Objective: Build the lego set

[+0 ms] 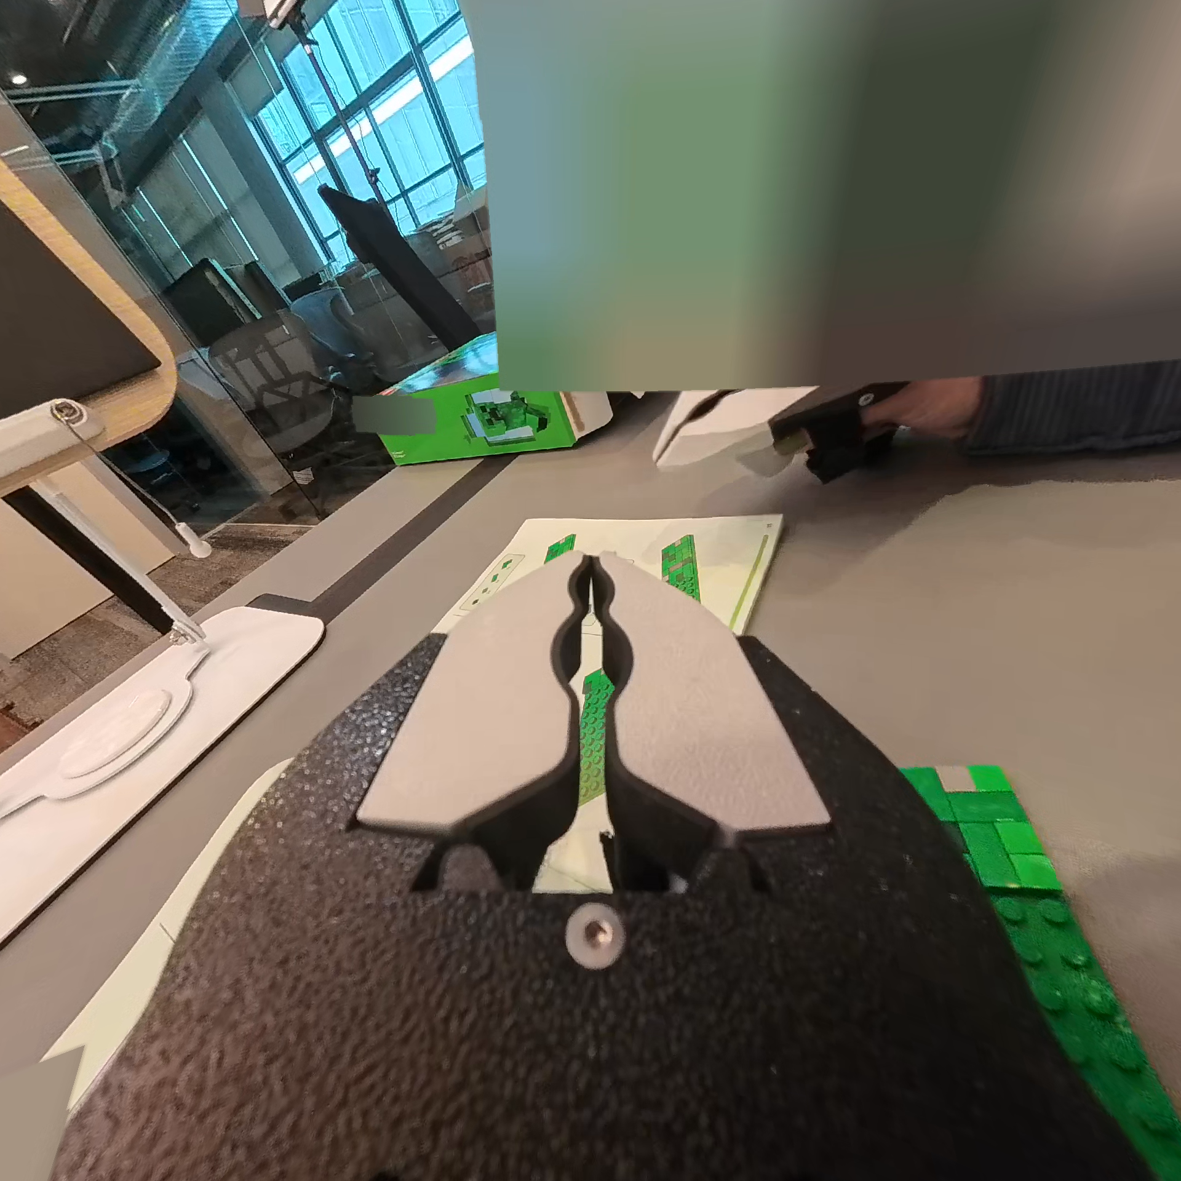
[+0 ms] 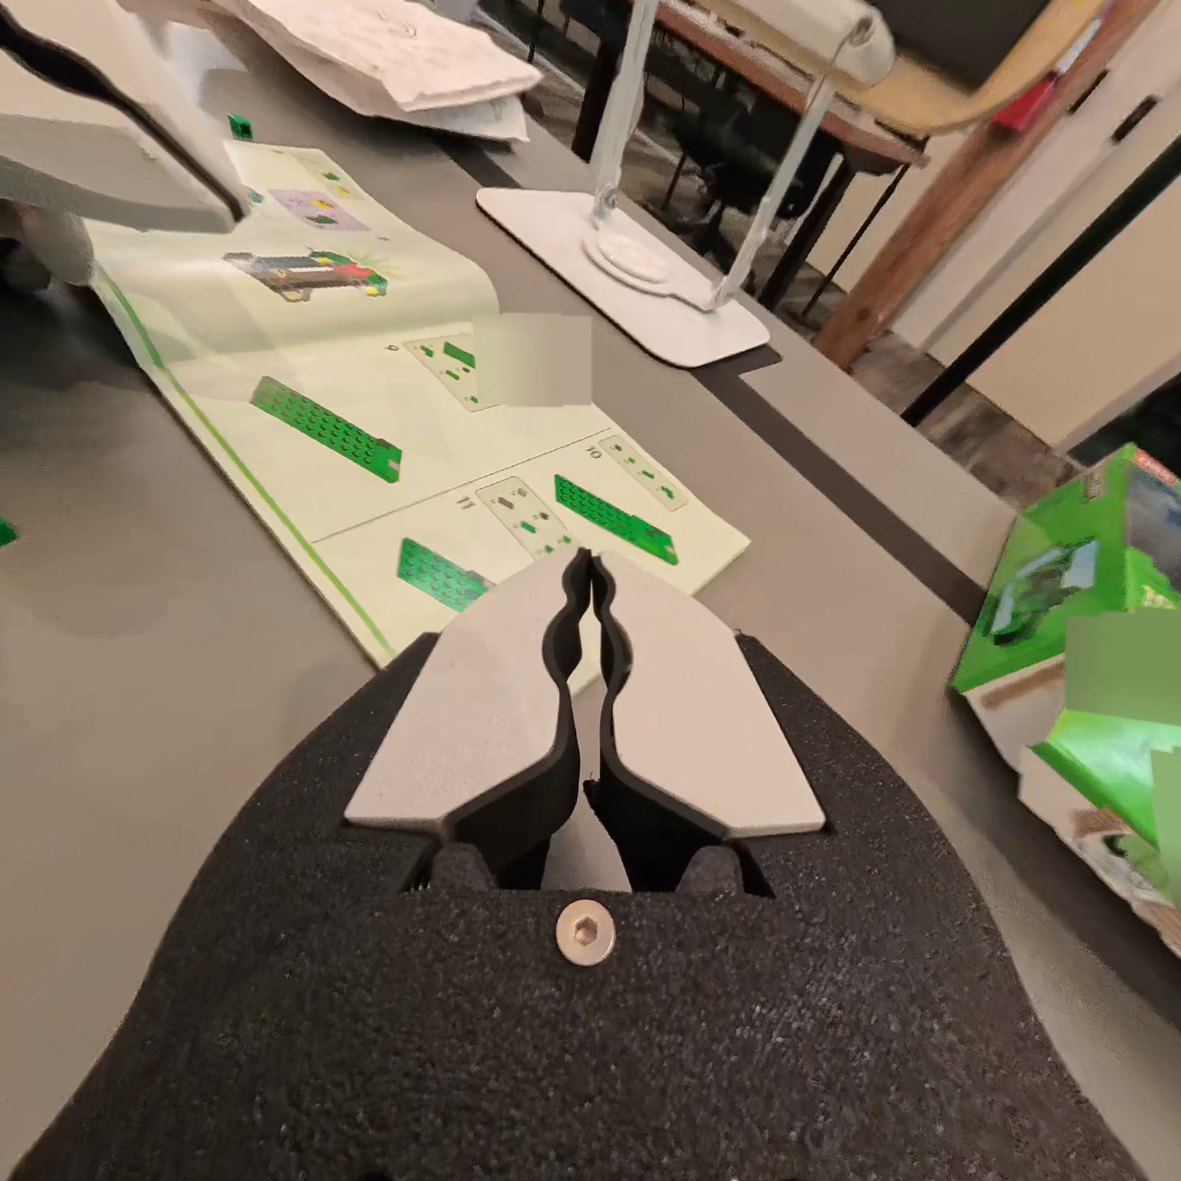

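The left gripper [image 1: 593, 565] has its two grey, matte fingers pressed together at the tips, with only a wavy black-lined slit between them further back; nothing is held. It hangs over the open instruction booklet [image 1: 728, 562], a pale glossy paper printed with green plate drawings, lying on the smooth grey table [image 1: 926, 639]. Just to its right, partly under the pebbled black gripper body, lies the green lego plate [image 1: 1048, 946], studded at the near end and covered with flat square tiles in mixed greens at the far end. To the far left stands a white lamp base [image 1: 211, 677] with rounded corners; beyond the booklet sits the green lego box [image 1: 486, 425].

The right gripper [image 2: 589, 557] is likewise closed tip to tip and empty, poised at the near edge of the booklet [image 2: 358, 383]. A small green brick [image 2: 241, 125] lies far left, and the box [image 2: 1086, 594] stands at the right edge.
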Tool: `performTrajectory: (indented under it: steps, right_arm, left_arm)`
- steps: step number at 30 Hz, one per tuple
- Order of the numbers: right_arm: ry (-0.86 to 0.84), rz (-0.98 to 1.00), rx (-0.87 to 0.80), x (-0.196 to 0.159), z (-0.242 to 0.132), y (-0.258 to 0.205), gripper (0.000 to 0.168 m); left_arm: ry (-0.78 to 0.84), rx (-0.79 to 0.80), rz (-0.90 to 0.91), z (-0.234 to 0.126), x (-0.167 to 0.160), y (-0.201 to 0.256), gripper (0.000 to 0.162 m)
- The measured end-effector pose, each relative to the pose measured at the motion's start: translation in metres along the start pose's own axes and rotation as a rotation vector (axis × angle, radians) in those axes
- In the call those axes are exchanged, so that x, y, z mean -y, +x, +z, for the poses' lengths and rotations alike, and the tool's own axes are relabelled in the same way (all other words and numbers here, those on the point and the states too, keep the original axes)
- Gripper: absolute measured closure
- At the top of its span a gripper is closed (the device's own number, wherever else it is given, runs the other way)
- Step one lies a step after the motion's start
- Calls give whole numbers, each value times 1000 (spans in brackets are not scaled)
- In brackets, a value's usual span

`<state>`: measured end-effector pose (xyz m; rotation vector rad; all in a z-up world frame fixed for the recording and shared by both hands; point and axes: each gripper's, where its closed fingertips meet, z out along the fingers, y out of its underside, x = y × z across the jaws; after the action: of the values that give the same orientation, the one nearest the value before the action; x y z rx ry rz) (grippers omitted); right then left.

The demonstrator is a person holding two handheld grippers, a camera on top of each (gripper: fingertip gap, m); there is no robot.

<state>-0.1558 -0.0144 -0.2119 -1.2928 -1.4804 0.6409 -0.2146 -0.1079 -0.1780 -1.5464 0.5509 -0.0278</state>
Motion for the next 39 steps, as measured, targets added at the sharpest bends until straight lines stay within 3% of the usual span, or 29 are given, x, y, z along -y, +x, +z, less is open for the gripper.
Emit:
performTrajectory:
  steps: [7,13,23,26,29,30,33,36,39]
  right_arm:
    - [9,72,0,19,-1,-40,168]
    - [37,12,8,30,7,-54,168]
    - [282,-130,-66,62,-2,-58,168]
    - [274,-148,-77,63,-2,-61,168]
    - [295,-110,-77,68,-4,-64,168]
    - [301,-95,-69,70,-3,-65,168]
    - [298,-95,-56,71,0,-70,168]
    - [276,-111,-48,69,5,-73,168]
    - [266,-111,-52,68,7,-73,168]
  left_arm:
    - [-1,-3,3,1,0,0,162]
    - [3,1,9,1,1,1,162]
    - [-40,-21,27,-17,17,2,162]
    - [-94,22,-36,-45,20,2,162]
    - [-180,159,-53,-95,9,-9,160]
    - [-215,212,-51,-115,3,-14,144]
    - [-348,337,-86,-178,-20,-28,130]
    - [-455,407,-174,-227,-44,-37,131]
    - [-539,383,-310,-247,-65,-34,134]
